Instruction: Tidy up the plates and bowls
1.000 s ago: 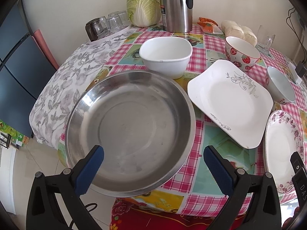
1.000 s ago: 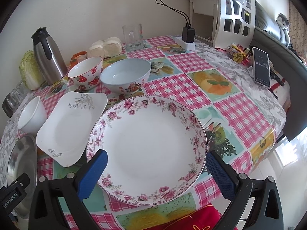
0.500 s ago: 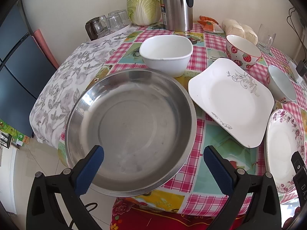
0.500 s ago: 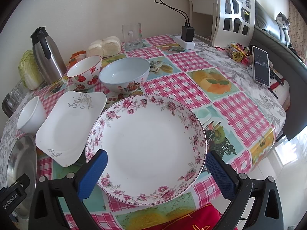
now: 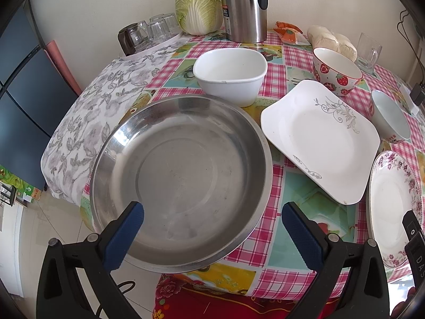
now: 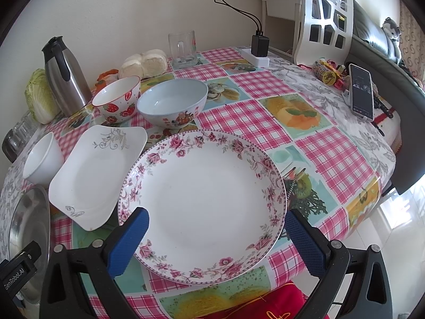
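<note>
A large steel pan (image 5: 180, 175) sits at the table's near left corner. My left gripper (image 5: 212, 228) is open, its blue pads either side of the pan's near rim, holding nothing. A round floral plate (image 6: 204, 202) lies before my right gripper (image 6: 216, 236), which is open and empty over the plate's near edge. Between them lies a square white plate (image 5: 318, 138) (image 6: 93, 175). Behind stand a white square bowl (image 5: 230, 74), a strawberry bowl (image 6: 117, 102) (image 5: 336, 70) and a pale blue bowl (image 6: 172, 101) (image 5: 389, 117).
At the back stand a steel thermos (image 5: 244, 5), a cabbage (image 5: 198, 9), a tray of glasses (image 5: 148, 33), buns (image 6: 144, 62) and a glass mug (image 6: 183, 49). A power strip with charger (image 6: 259, 51) and a phone (image 6: 361, 90) are at the right.
Both views have shifted slightly; the dishes have drawn a little nearer and lower in frame. Nothing was grasped or moved on the table.
</note>
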